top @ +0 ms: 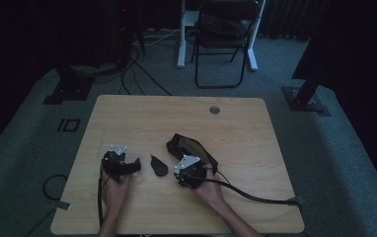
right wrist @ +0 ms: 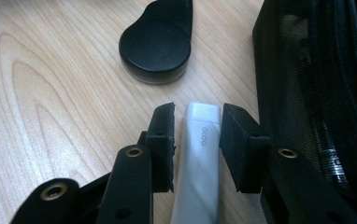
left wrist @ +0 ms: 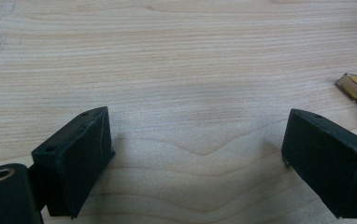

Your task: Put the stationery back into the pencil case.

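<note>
The room is dark, and behind the wooden desk (top: 176, 108) we can hardly make out a black folding chair (top: 221, 29). Its top is cut off by the edge of the high view. Cables lie on the grey floor (top: 324, 148), and they fade into the dark.

On the desk, the biggest thing is a black mesh pouch (right wrist: 307, 70). It lies just beside the right gripper (right wrist: 197, 116). In the right gripper view, the pouch runs off the right edge, so we cannot see all of it. Something pale shows through the mesh, but we cannot tell what it is.

The left gripper (left wrist: 197, 126) sits near the front left of the desk. Its 2 jaws are spread wide apart over bare wood, with nothing between them.

A flat, round black thing (right wrist: 155, 46) lies between the 2 grippers. Its far end is cut off in the right gripper view.

The white stick (right wrist: 197, 177) lies on the desk between the right gripper's jaws, close to the pouch. Its near end is hidden under the gripper. The jaws sit close on both sides of it. We see a thin gap on 1 side, so they are not squeezing it. Small grey letters on the stick look like "glo". They lie sideways and are hard to read.

A tiny gold-brown bit (left wrist: 354, 86) peeks in at the right edge of the left gripper view. We cannot tell what it is.
</note>
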